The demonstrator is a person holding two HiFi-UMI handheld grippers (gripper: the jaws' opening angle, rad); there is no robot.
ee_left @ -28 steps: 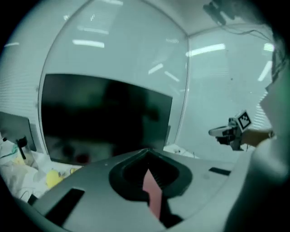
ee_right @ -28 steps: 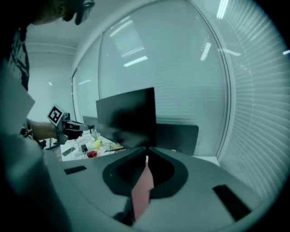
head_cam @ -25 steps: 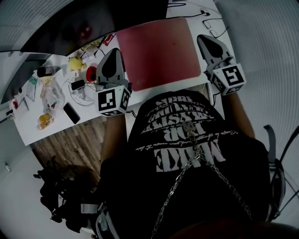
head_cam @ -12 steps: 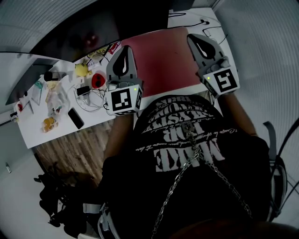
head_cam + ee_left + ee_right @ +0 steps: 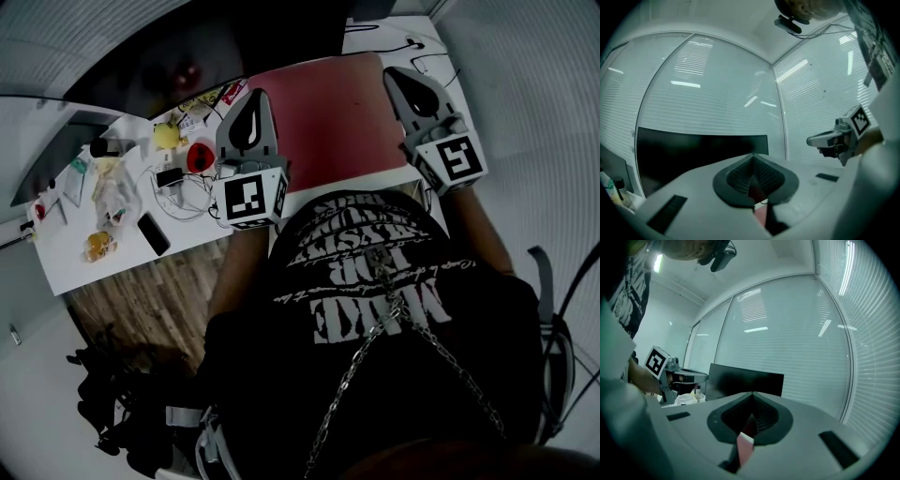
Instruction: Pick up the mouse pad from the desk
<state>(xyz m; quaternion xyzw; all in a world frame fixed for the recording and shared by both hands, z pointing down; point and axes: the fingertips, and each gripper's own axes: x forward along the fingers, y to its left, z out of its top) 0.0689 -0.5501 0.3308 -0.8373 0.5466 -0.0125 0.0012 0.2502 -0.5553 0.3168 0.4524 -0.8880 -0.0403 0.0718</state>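
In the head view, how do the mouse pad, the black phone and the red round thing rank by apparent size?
1. mouse pad, by far the largest.
2 and 3. black phone and red round thing look about alike; I leave them unranked.

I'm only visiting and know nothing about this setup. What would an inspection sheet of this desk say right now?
Surface: white desk, crowded at its left.
Job's things: red mouse pad, gripped at both side edges.
Clutter: phone, yellow thing, red round thing, packets.
Grippers: left gripper and right gripper both shut on the mouse pad.
Cables: white tangle; black cable.
Surroundings: dark monitor, blinds, wood floor.
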